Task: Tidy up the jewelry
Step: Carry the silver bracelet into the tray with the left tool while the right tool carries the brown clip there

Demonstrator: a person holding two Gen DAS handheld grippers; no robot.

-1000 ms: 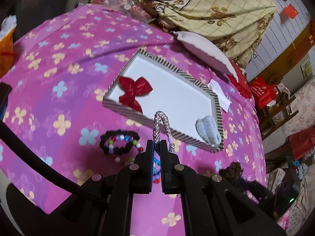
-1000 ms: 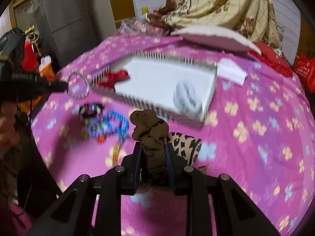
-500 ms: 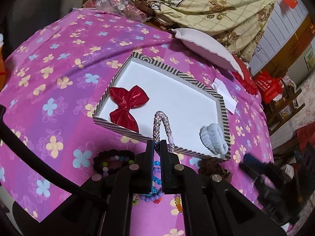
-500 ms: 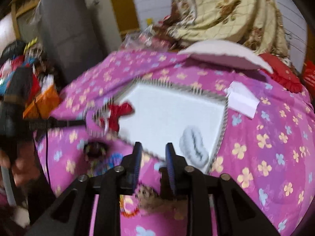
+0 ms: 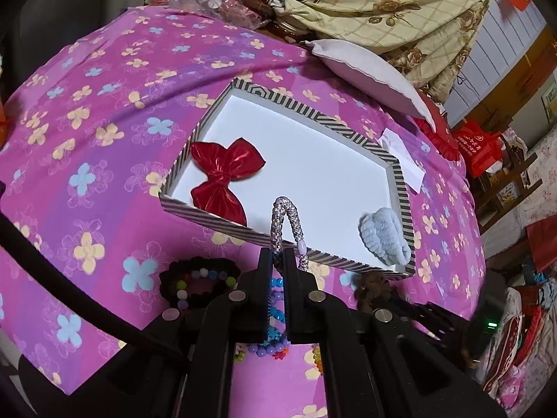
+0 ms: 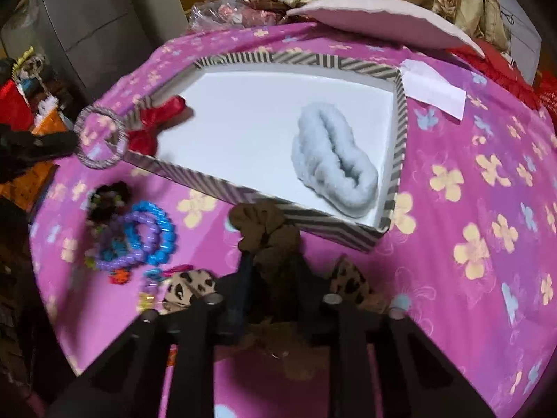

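A striped-rim white tray [image 5: 278, 237] lies on the pink flowered cloth and holds a red bow [image 5: 224, 174] and a light blue fluffy scrunchie [image 5: 383, 235]. My left gripper [image 5: 277, 256] is shut on a silver braided hair tie [image 5: 287, 221], held just before the tray's near rim; it also shows in the right wrist view [image 6: 101, 137]. My right gripper [image 6: 269, 261] has its jaws apart around a brown scrunchie [image 6: 268, 231] near the tray's near rim [image 6: 313, 216]. The blue scrunchie [image 6: 334, 163] and bow [image 6: 156, 122] show there too.
Beaded bracelets in blue and purple [image 6: 146, 240], a black beaded bracelet [image 5: 198, 280] and a leopard-print hair piece [image 6: 189, 287] lie on the cloth before the tray. A white paper slip [image 6: 435, 88] and a pale cushion [image 5: 365, 73] lie behind it.
My left gripper carried the silver hair tie up toward the tray's near rim. My right gripper let go of the brown scrunchie, lifted away, then came down around it again.
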